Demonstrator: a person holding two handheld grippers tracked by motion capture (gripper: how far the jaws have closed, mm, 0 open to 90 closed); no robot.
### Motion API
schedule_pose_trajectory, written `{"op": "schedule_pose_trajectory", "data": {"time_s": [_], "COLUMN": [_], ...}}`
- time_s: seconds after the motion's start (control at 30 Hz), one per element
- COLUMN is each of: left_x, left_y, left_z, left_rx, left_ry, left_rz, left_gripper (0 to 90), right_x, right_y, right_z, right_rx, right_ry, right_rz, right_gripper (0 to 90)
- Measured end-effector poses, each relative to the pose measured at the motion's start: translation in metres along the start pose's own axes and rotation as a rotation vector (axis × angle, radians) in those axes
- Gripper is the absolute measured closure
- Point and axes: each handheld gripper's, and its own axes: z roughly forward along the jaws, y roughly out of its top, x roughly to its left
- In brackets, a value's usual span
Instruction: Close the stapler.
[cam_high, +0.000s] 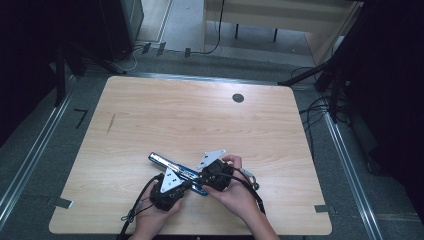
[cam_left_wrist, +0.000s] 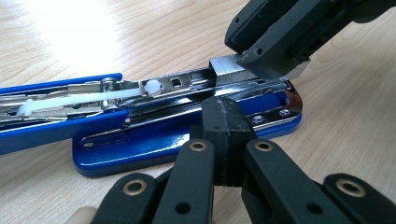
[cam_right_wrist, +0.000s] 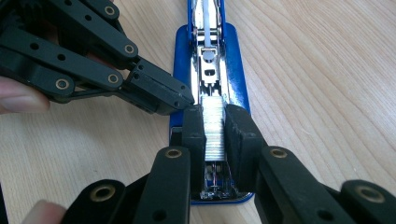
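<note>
Blue stapler (cam_high: 177, 172) lies opened flat on the wooden desk (cam_high: 150, 115), between both tools. Left tool (cam_left_wrist: 224, 116), clenched empty, presses the stapler's base edge. Right tool (cam_right_wrist: 215, 128) grasps a strip of staples (cam_right_wrist: 214, 126) over the magazine channel, just beside the left tool.
</note>
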Motion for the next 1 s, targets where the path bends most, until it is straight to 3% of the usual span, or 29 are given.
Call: {"op": "schedule_pose_trajectory", "data": {"time_s": [0.23, 0.83, 0.9, 1.0], "left_x": [-0.0001, -0.0001, -0.0001, 0.0000], "left_y": [0.0000, 0.0000, -0.0001, 0.0000], "left_z": [0.0000, 0.0001, 0.0001, 0.0001], "left_rx": [0.000, -0.001, -0.002, -0.001], "left_ry": [0.000, 0.000, 0.001, -0.001], "left_rz": [0.000, -0.001, -0.001, 0.001], "left_gripper": [90.0, 90.0, 90.0, 90.0], "right_x": [0.0007, 0.0007, 0.0002, 0.0016], "right_y": [0.0007, 0.0003, 0.0004, 0.0002], "right_z": [-0.0002, -0.0009, -0.0021, -0.0053], "right_rx": [0.007, 0.005, -0.010, -0.068], "right_ry": [-0.010, -0.012, -0.008, -0.010], "right_rz": [-0.028, -0.033, -0.030, -0.018], "right_gripper": [80.0, 79.4, 80.3, 90.0]}}
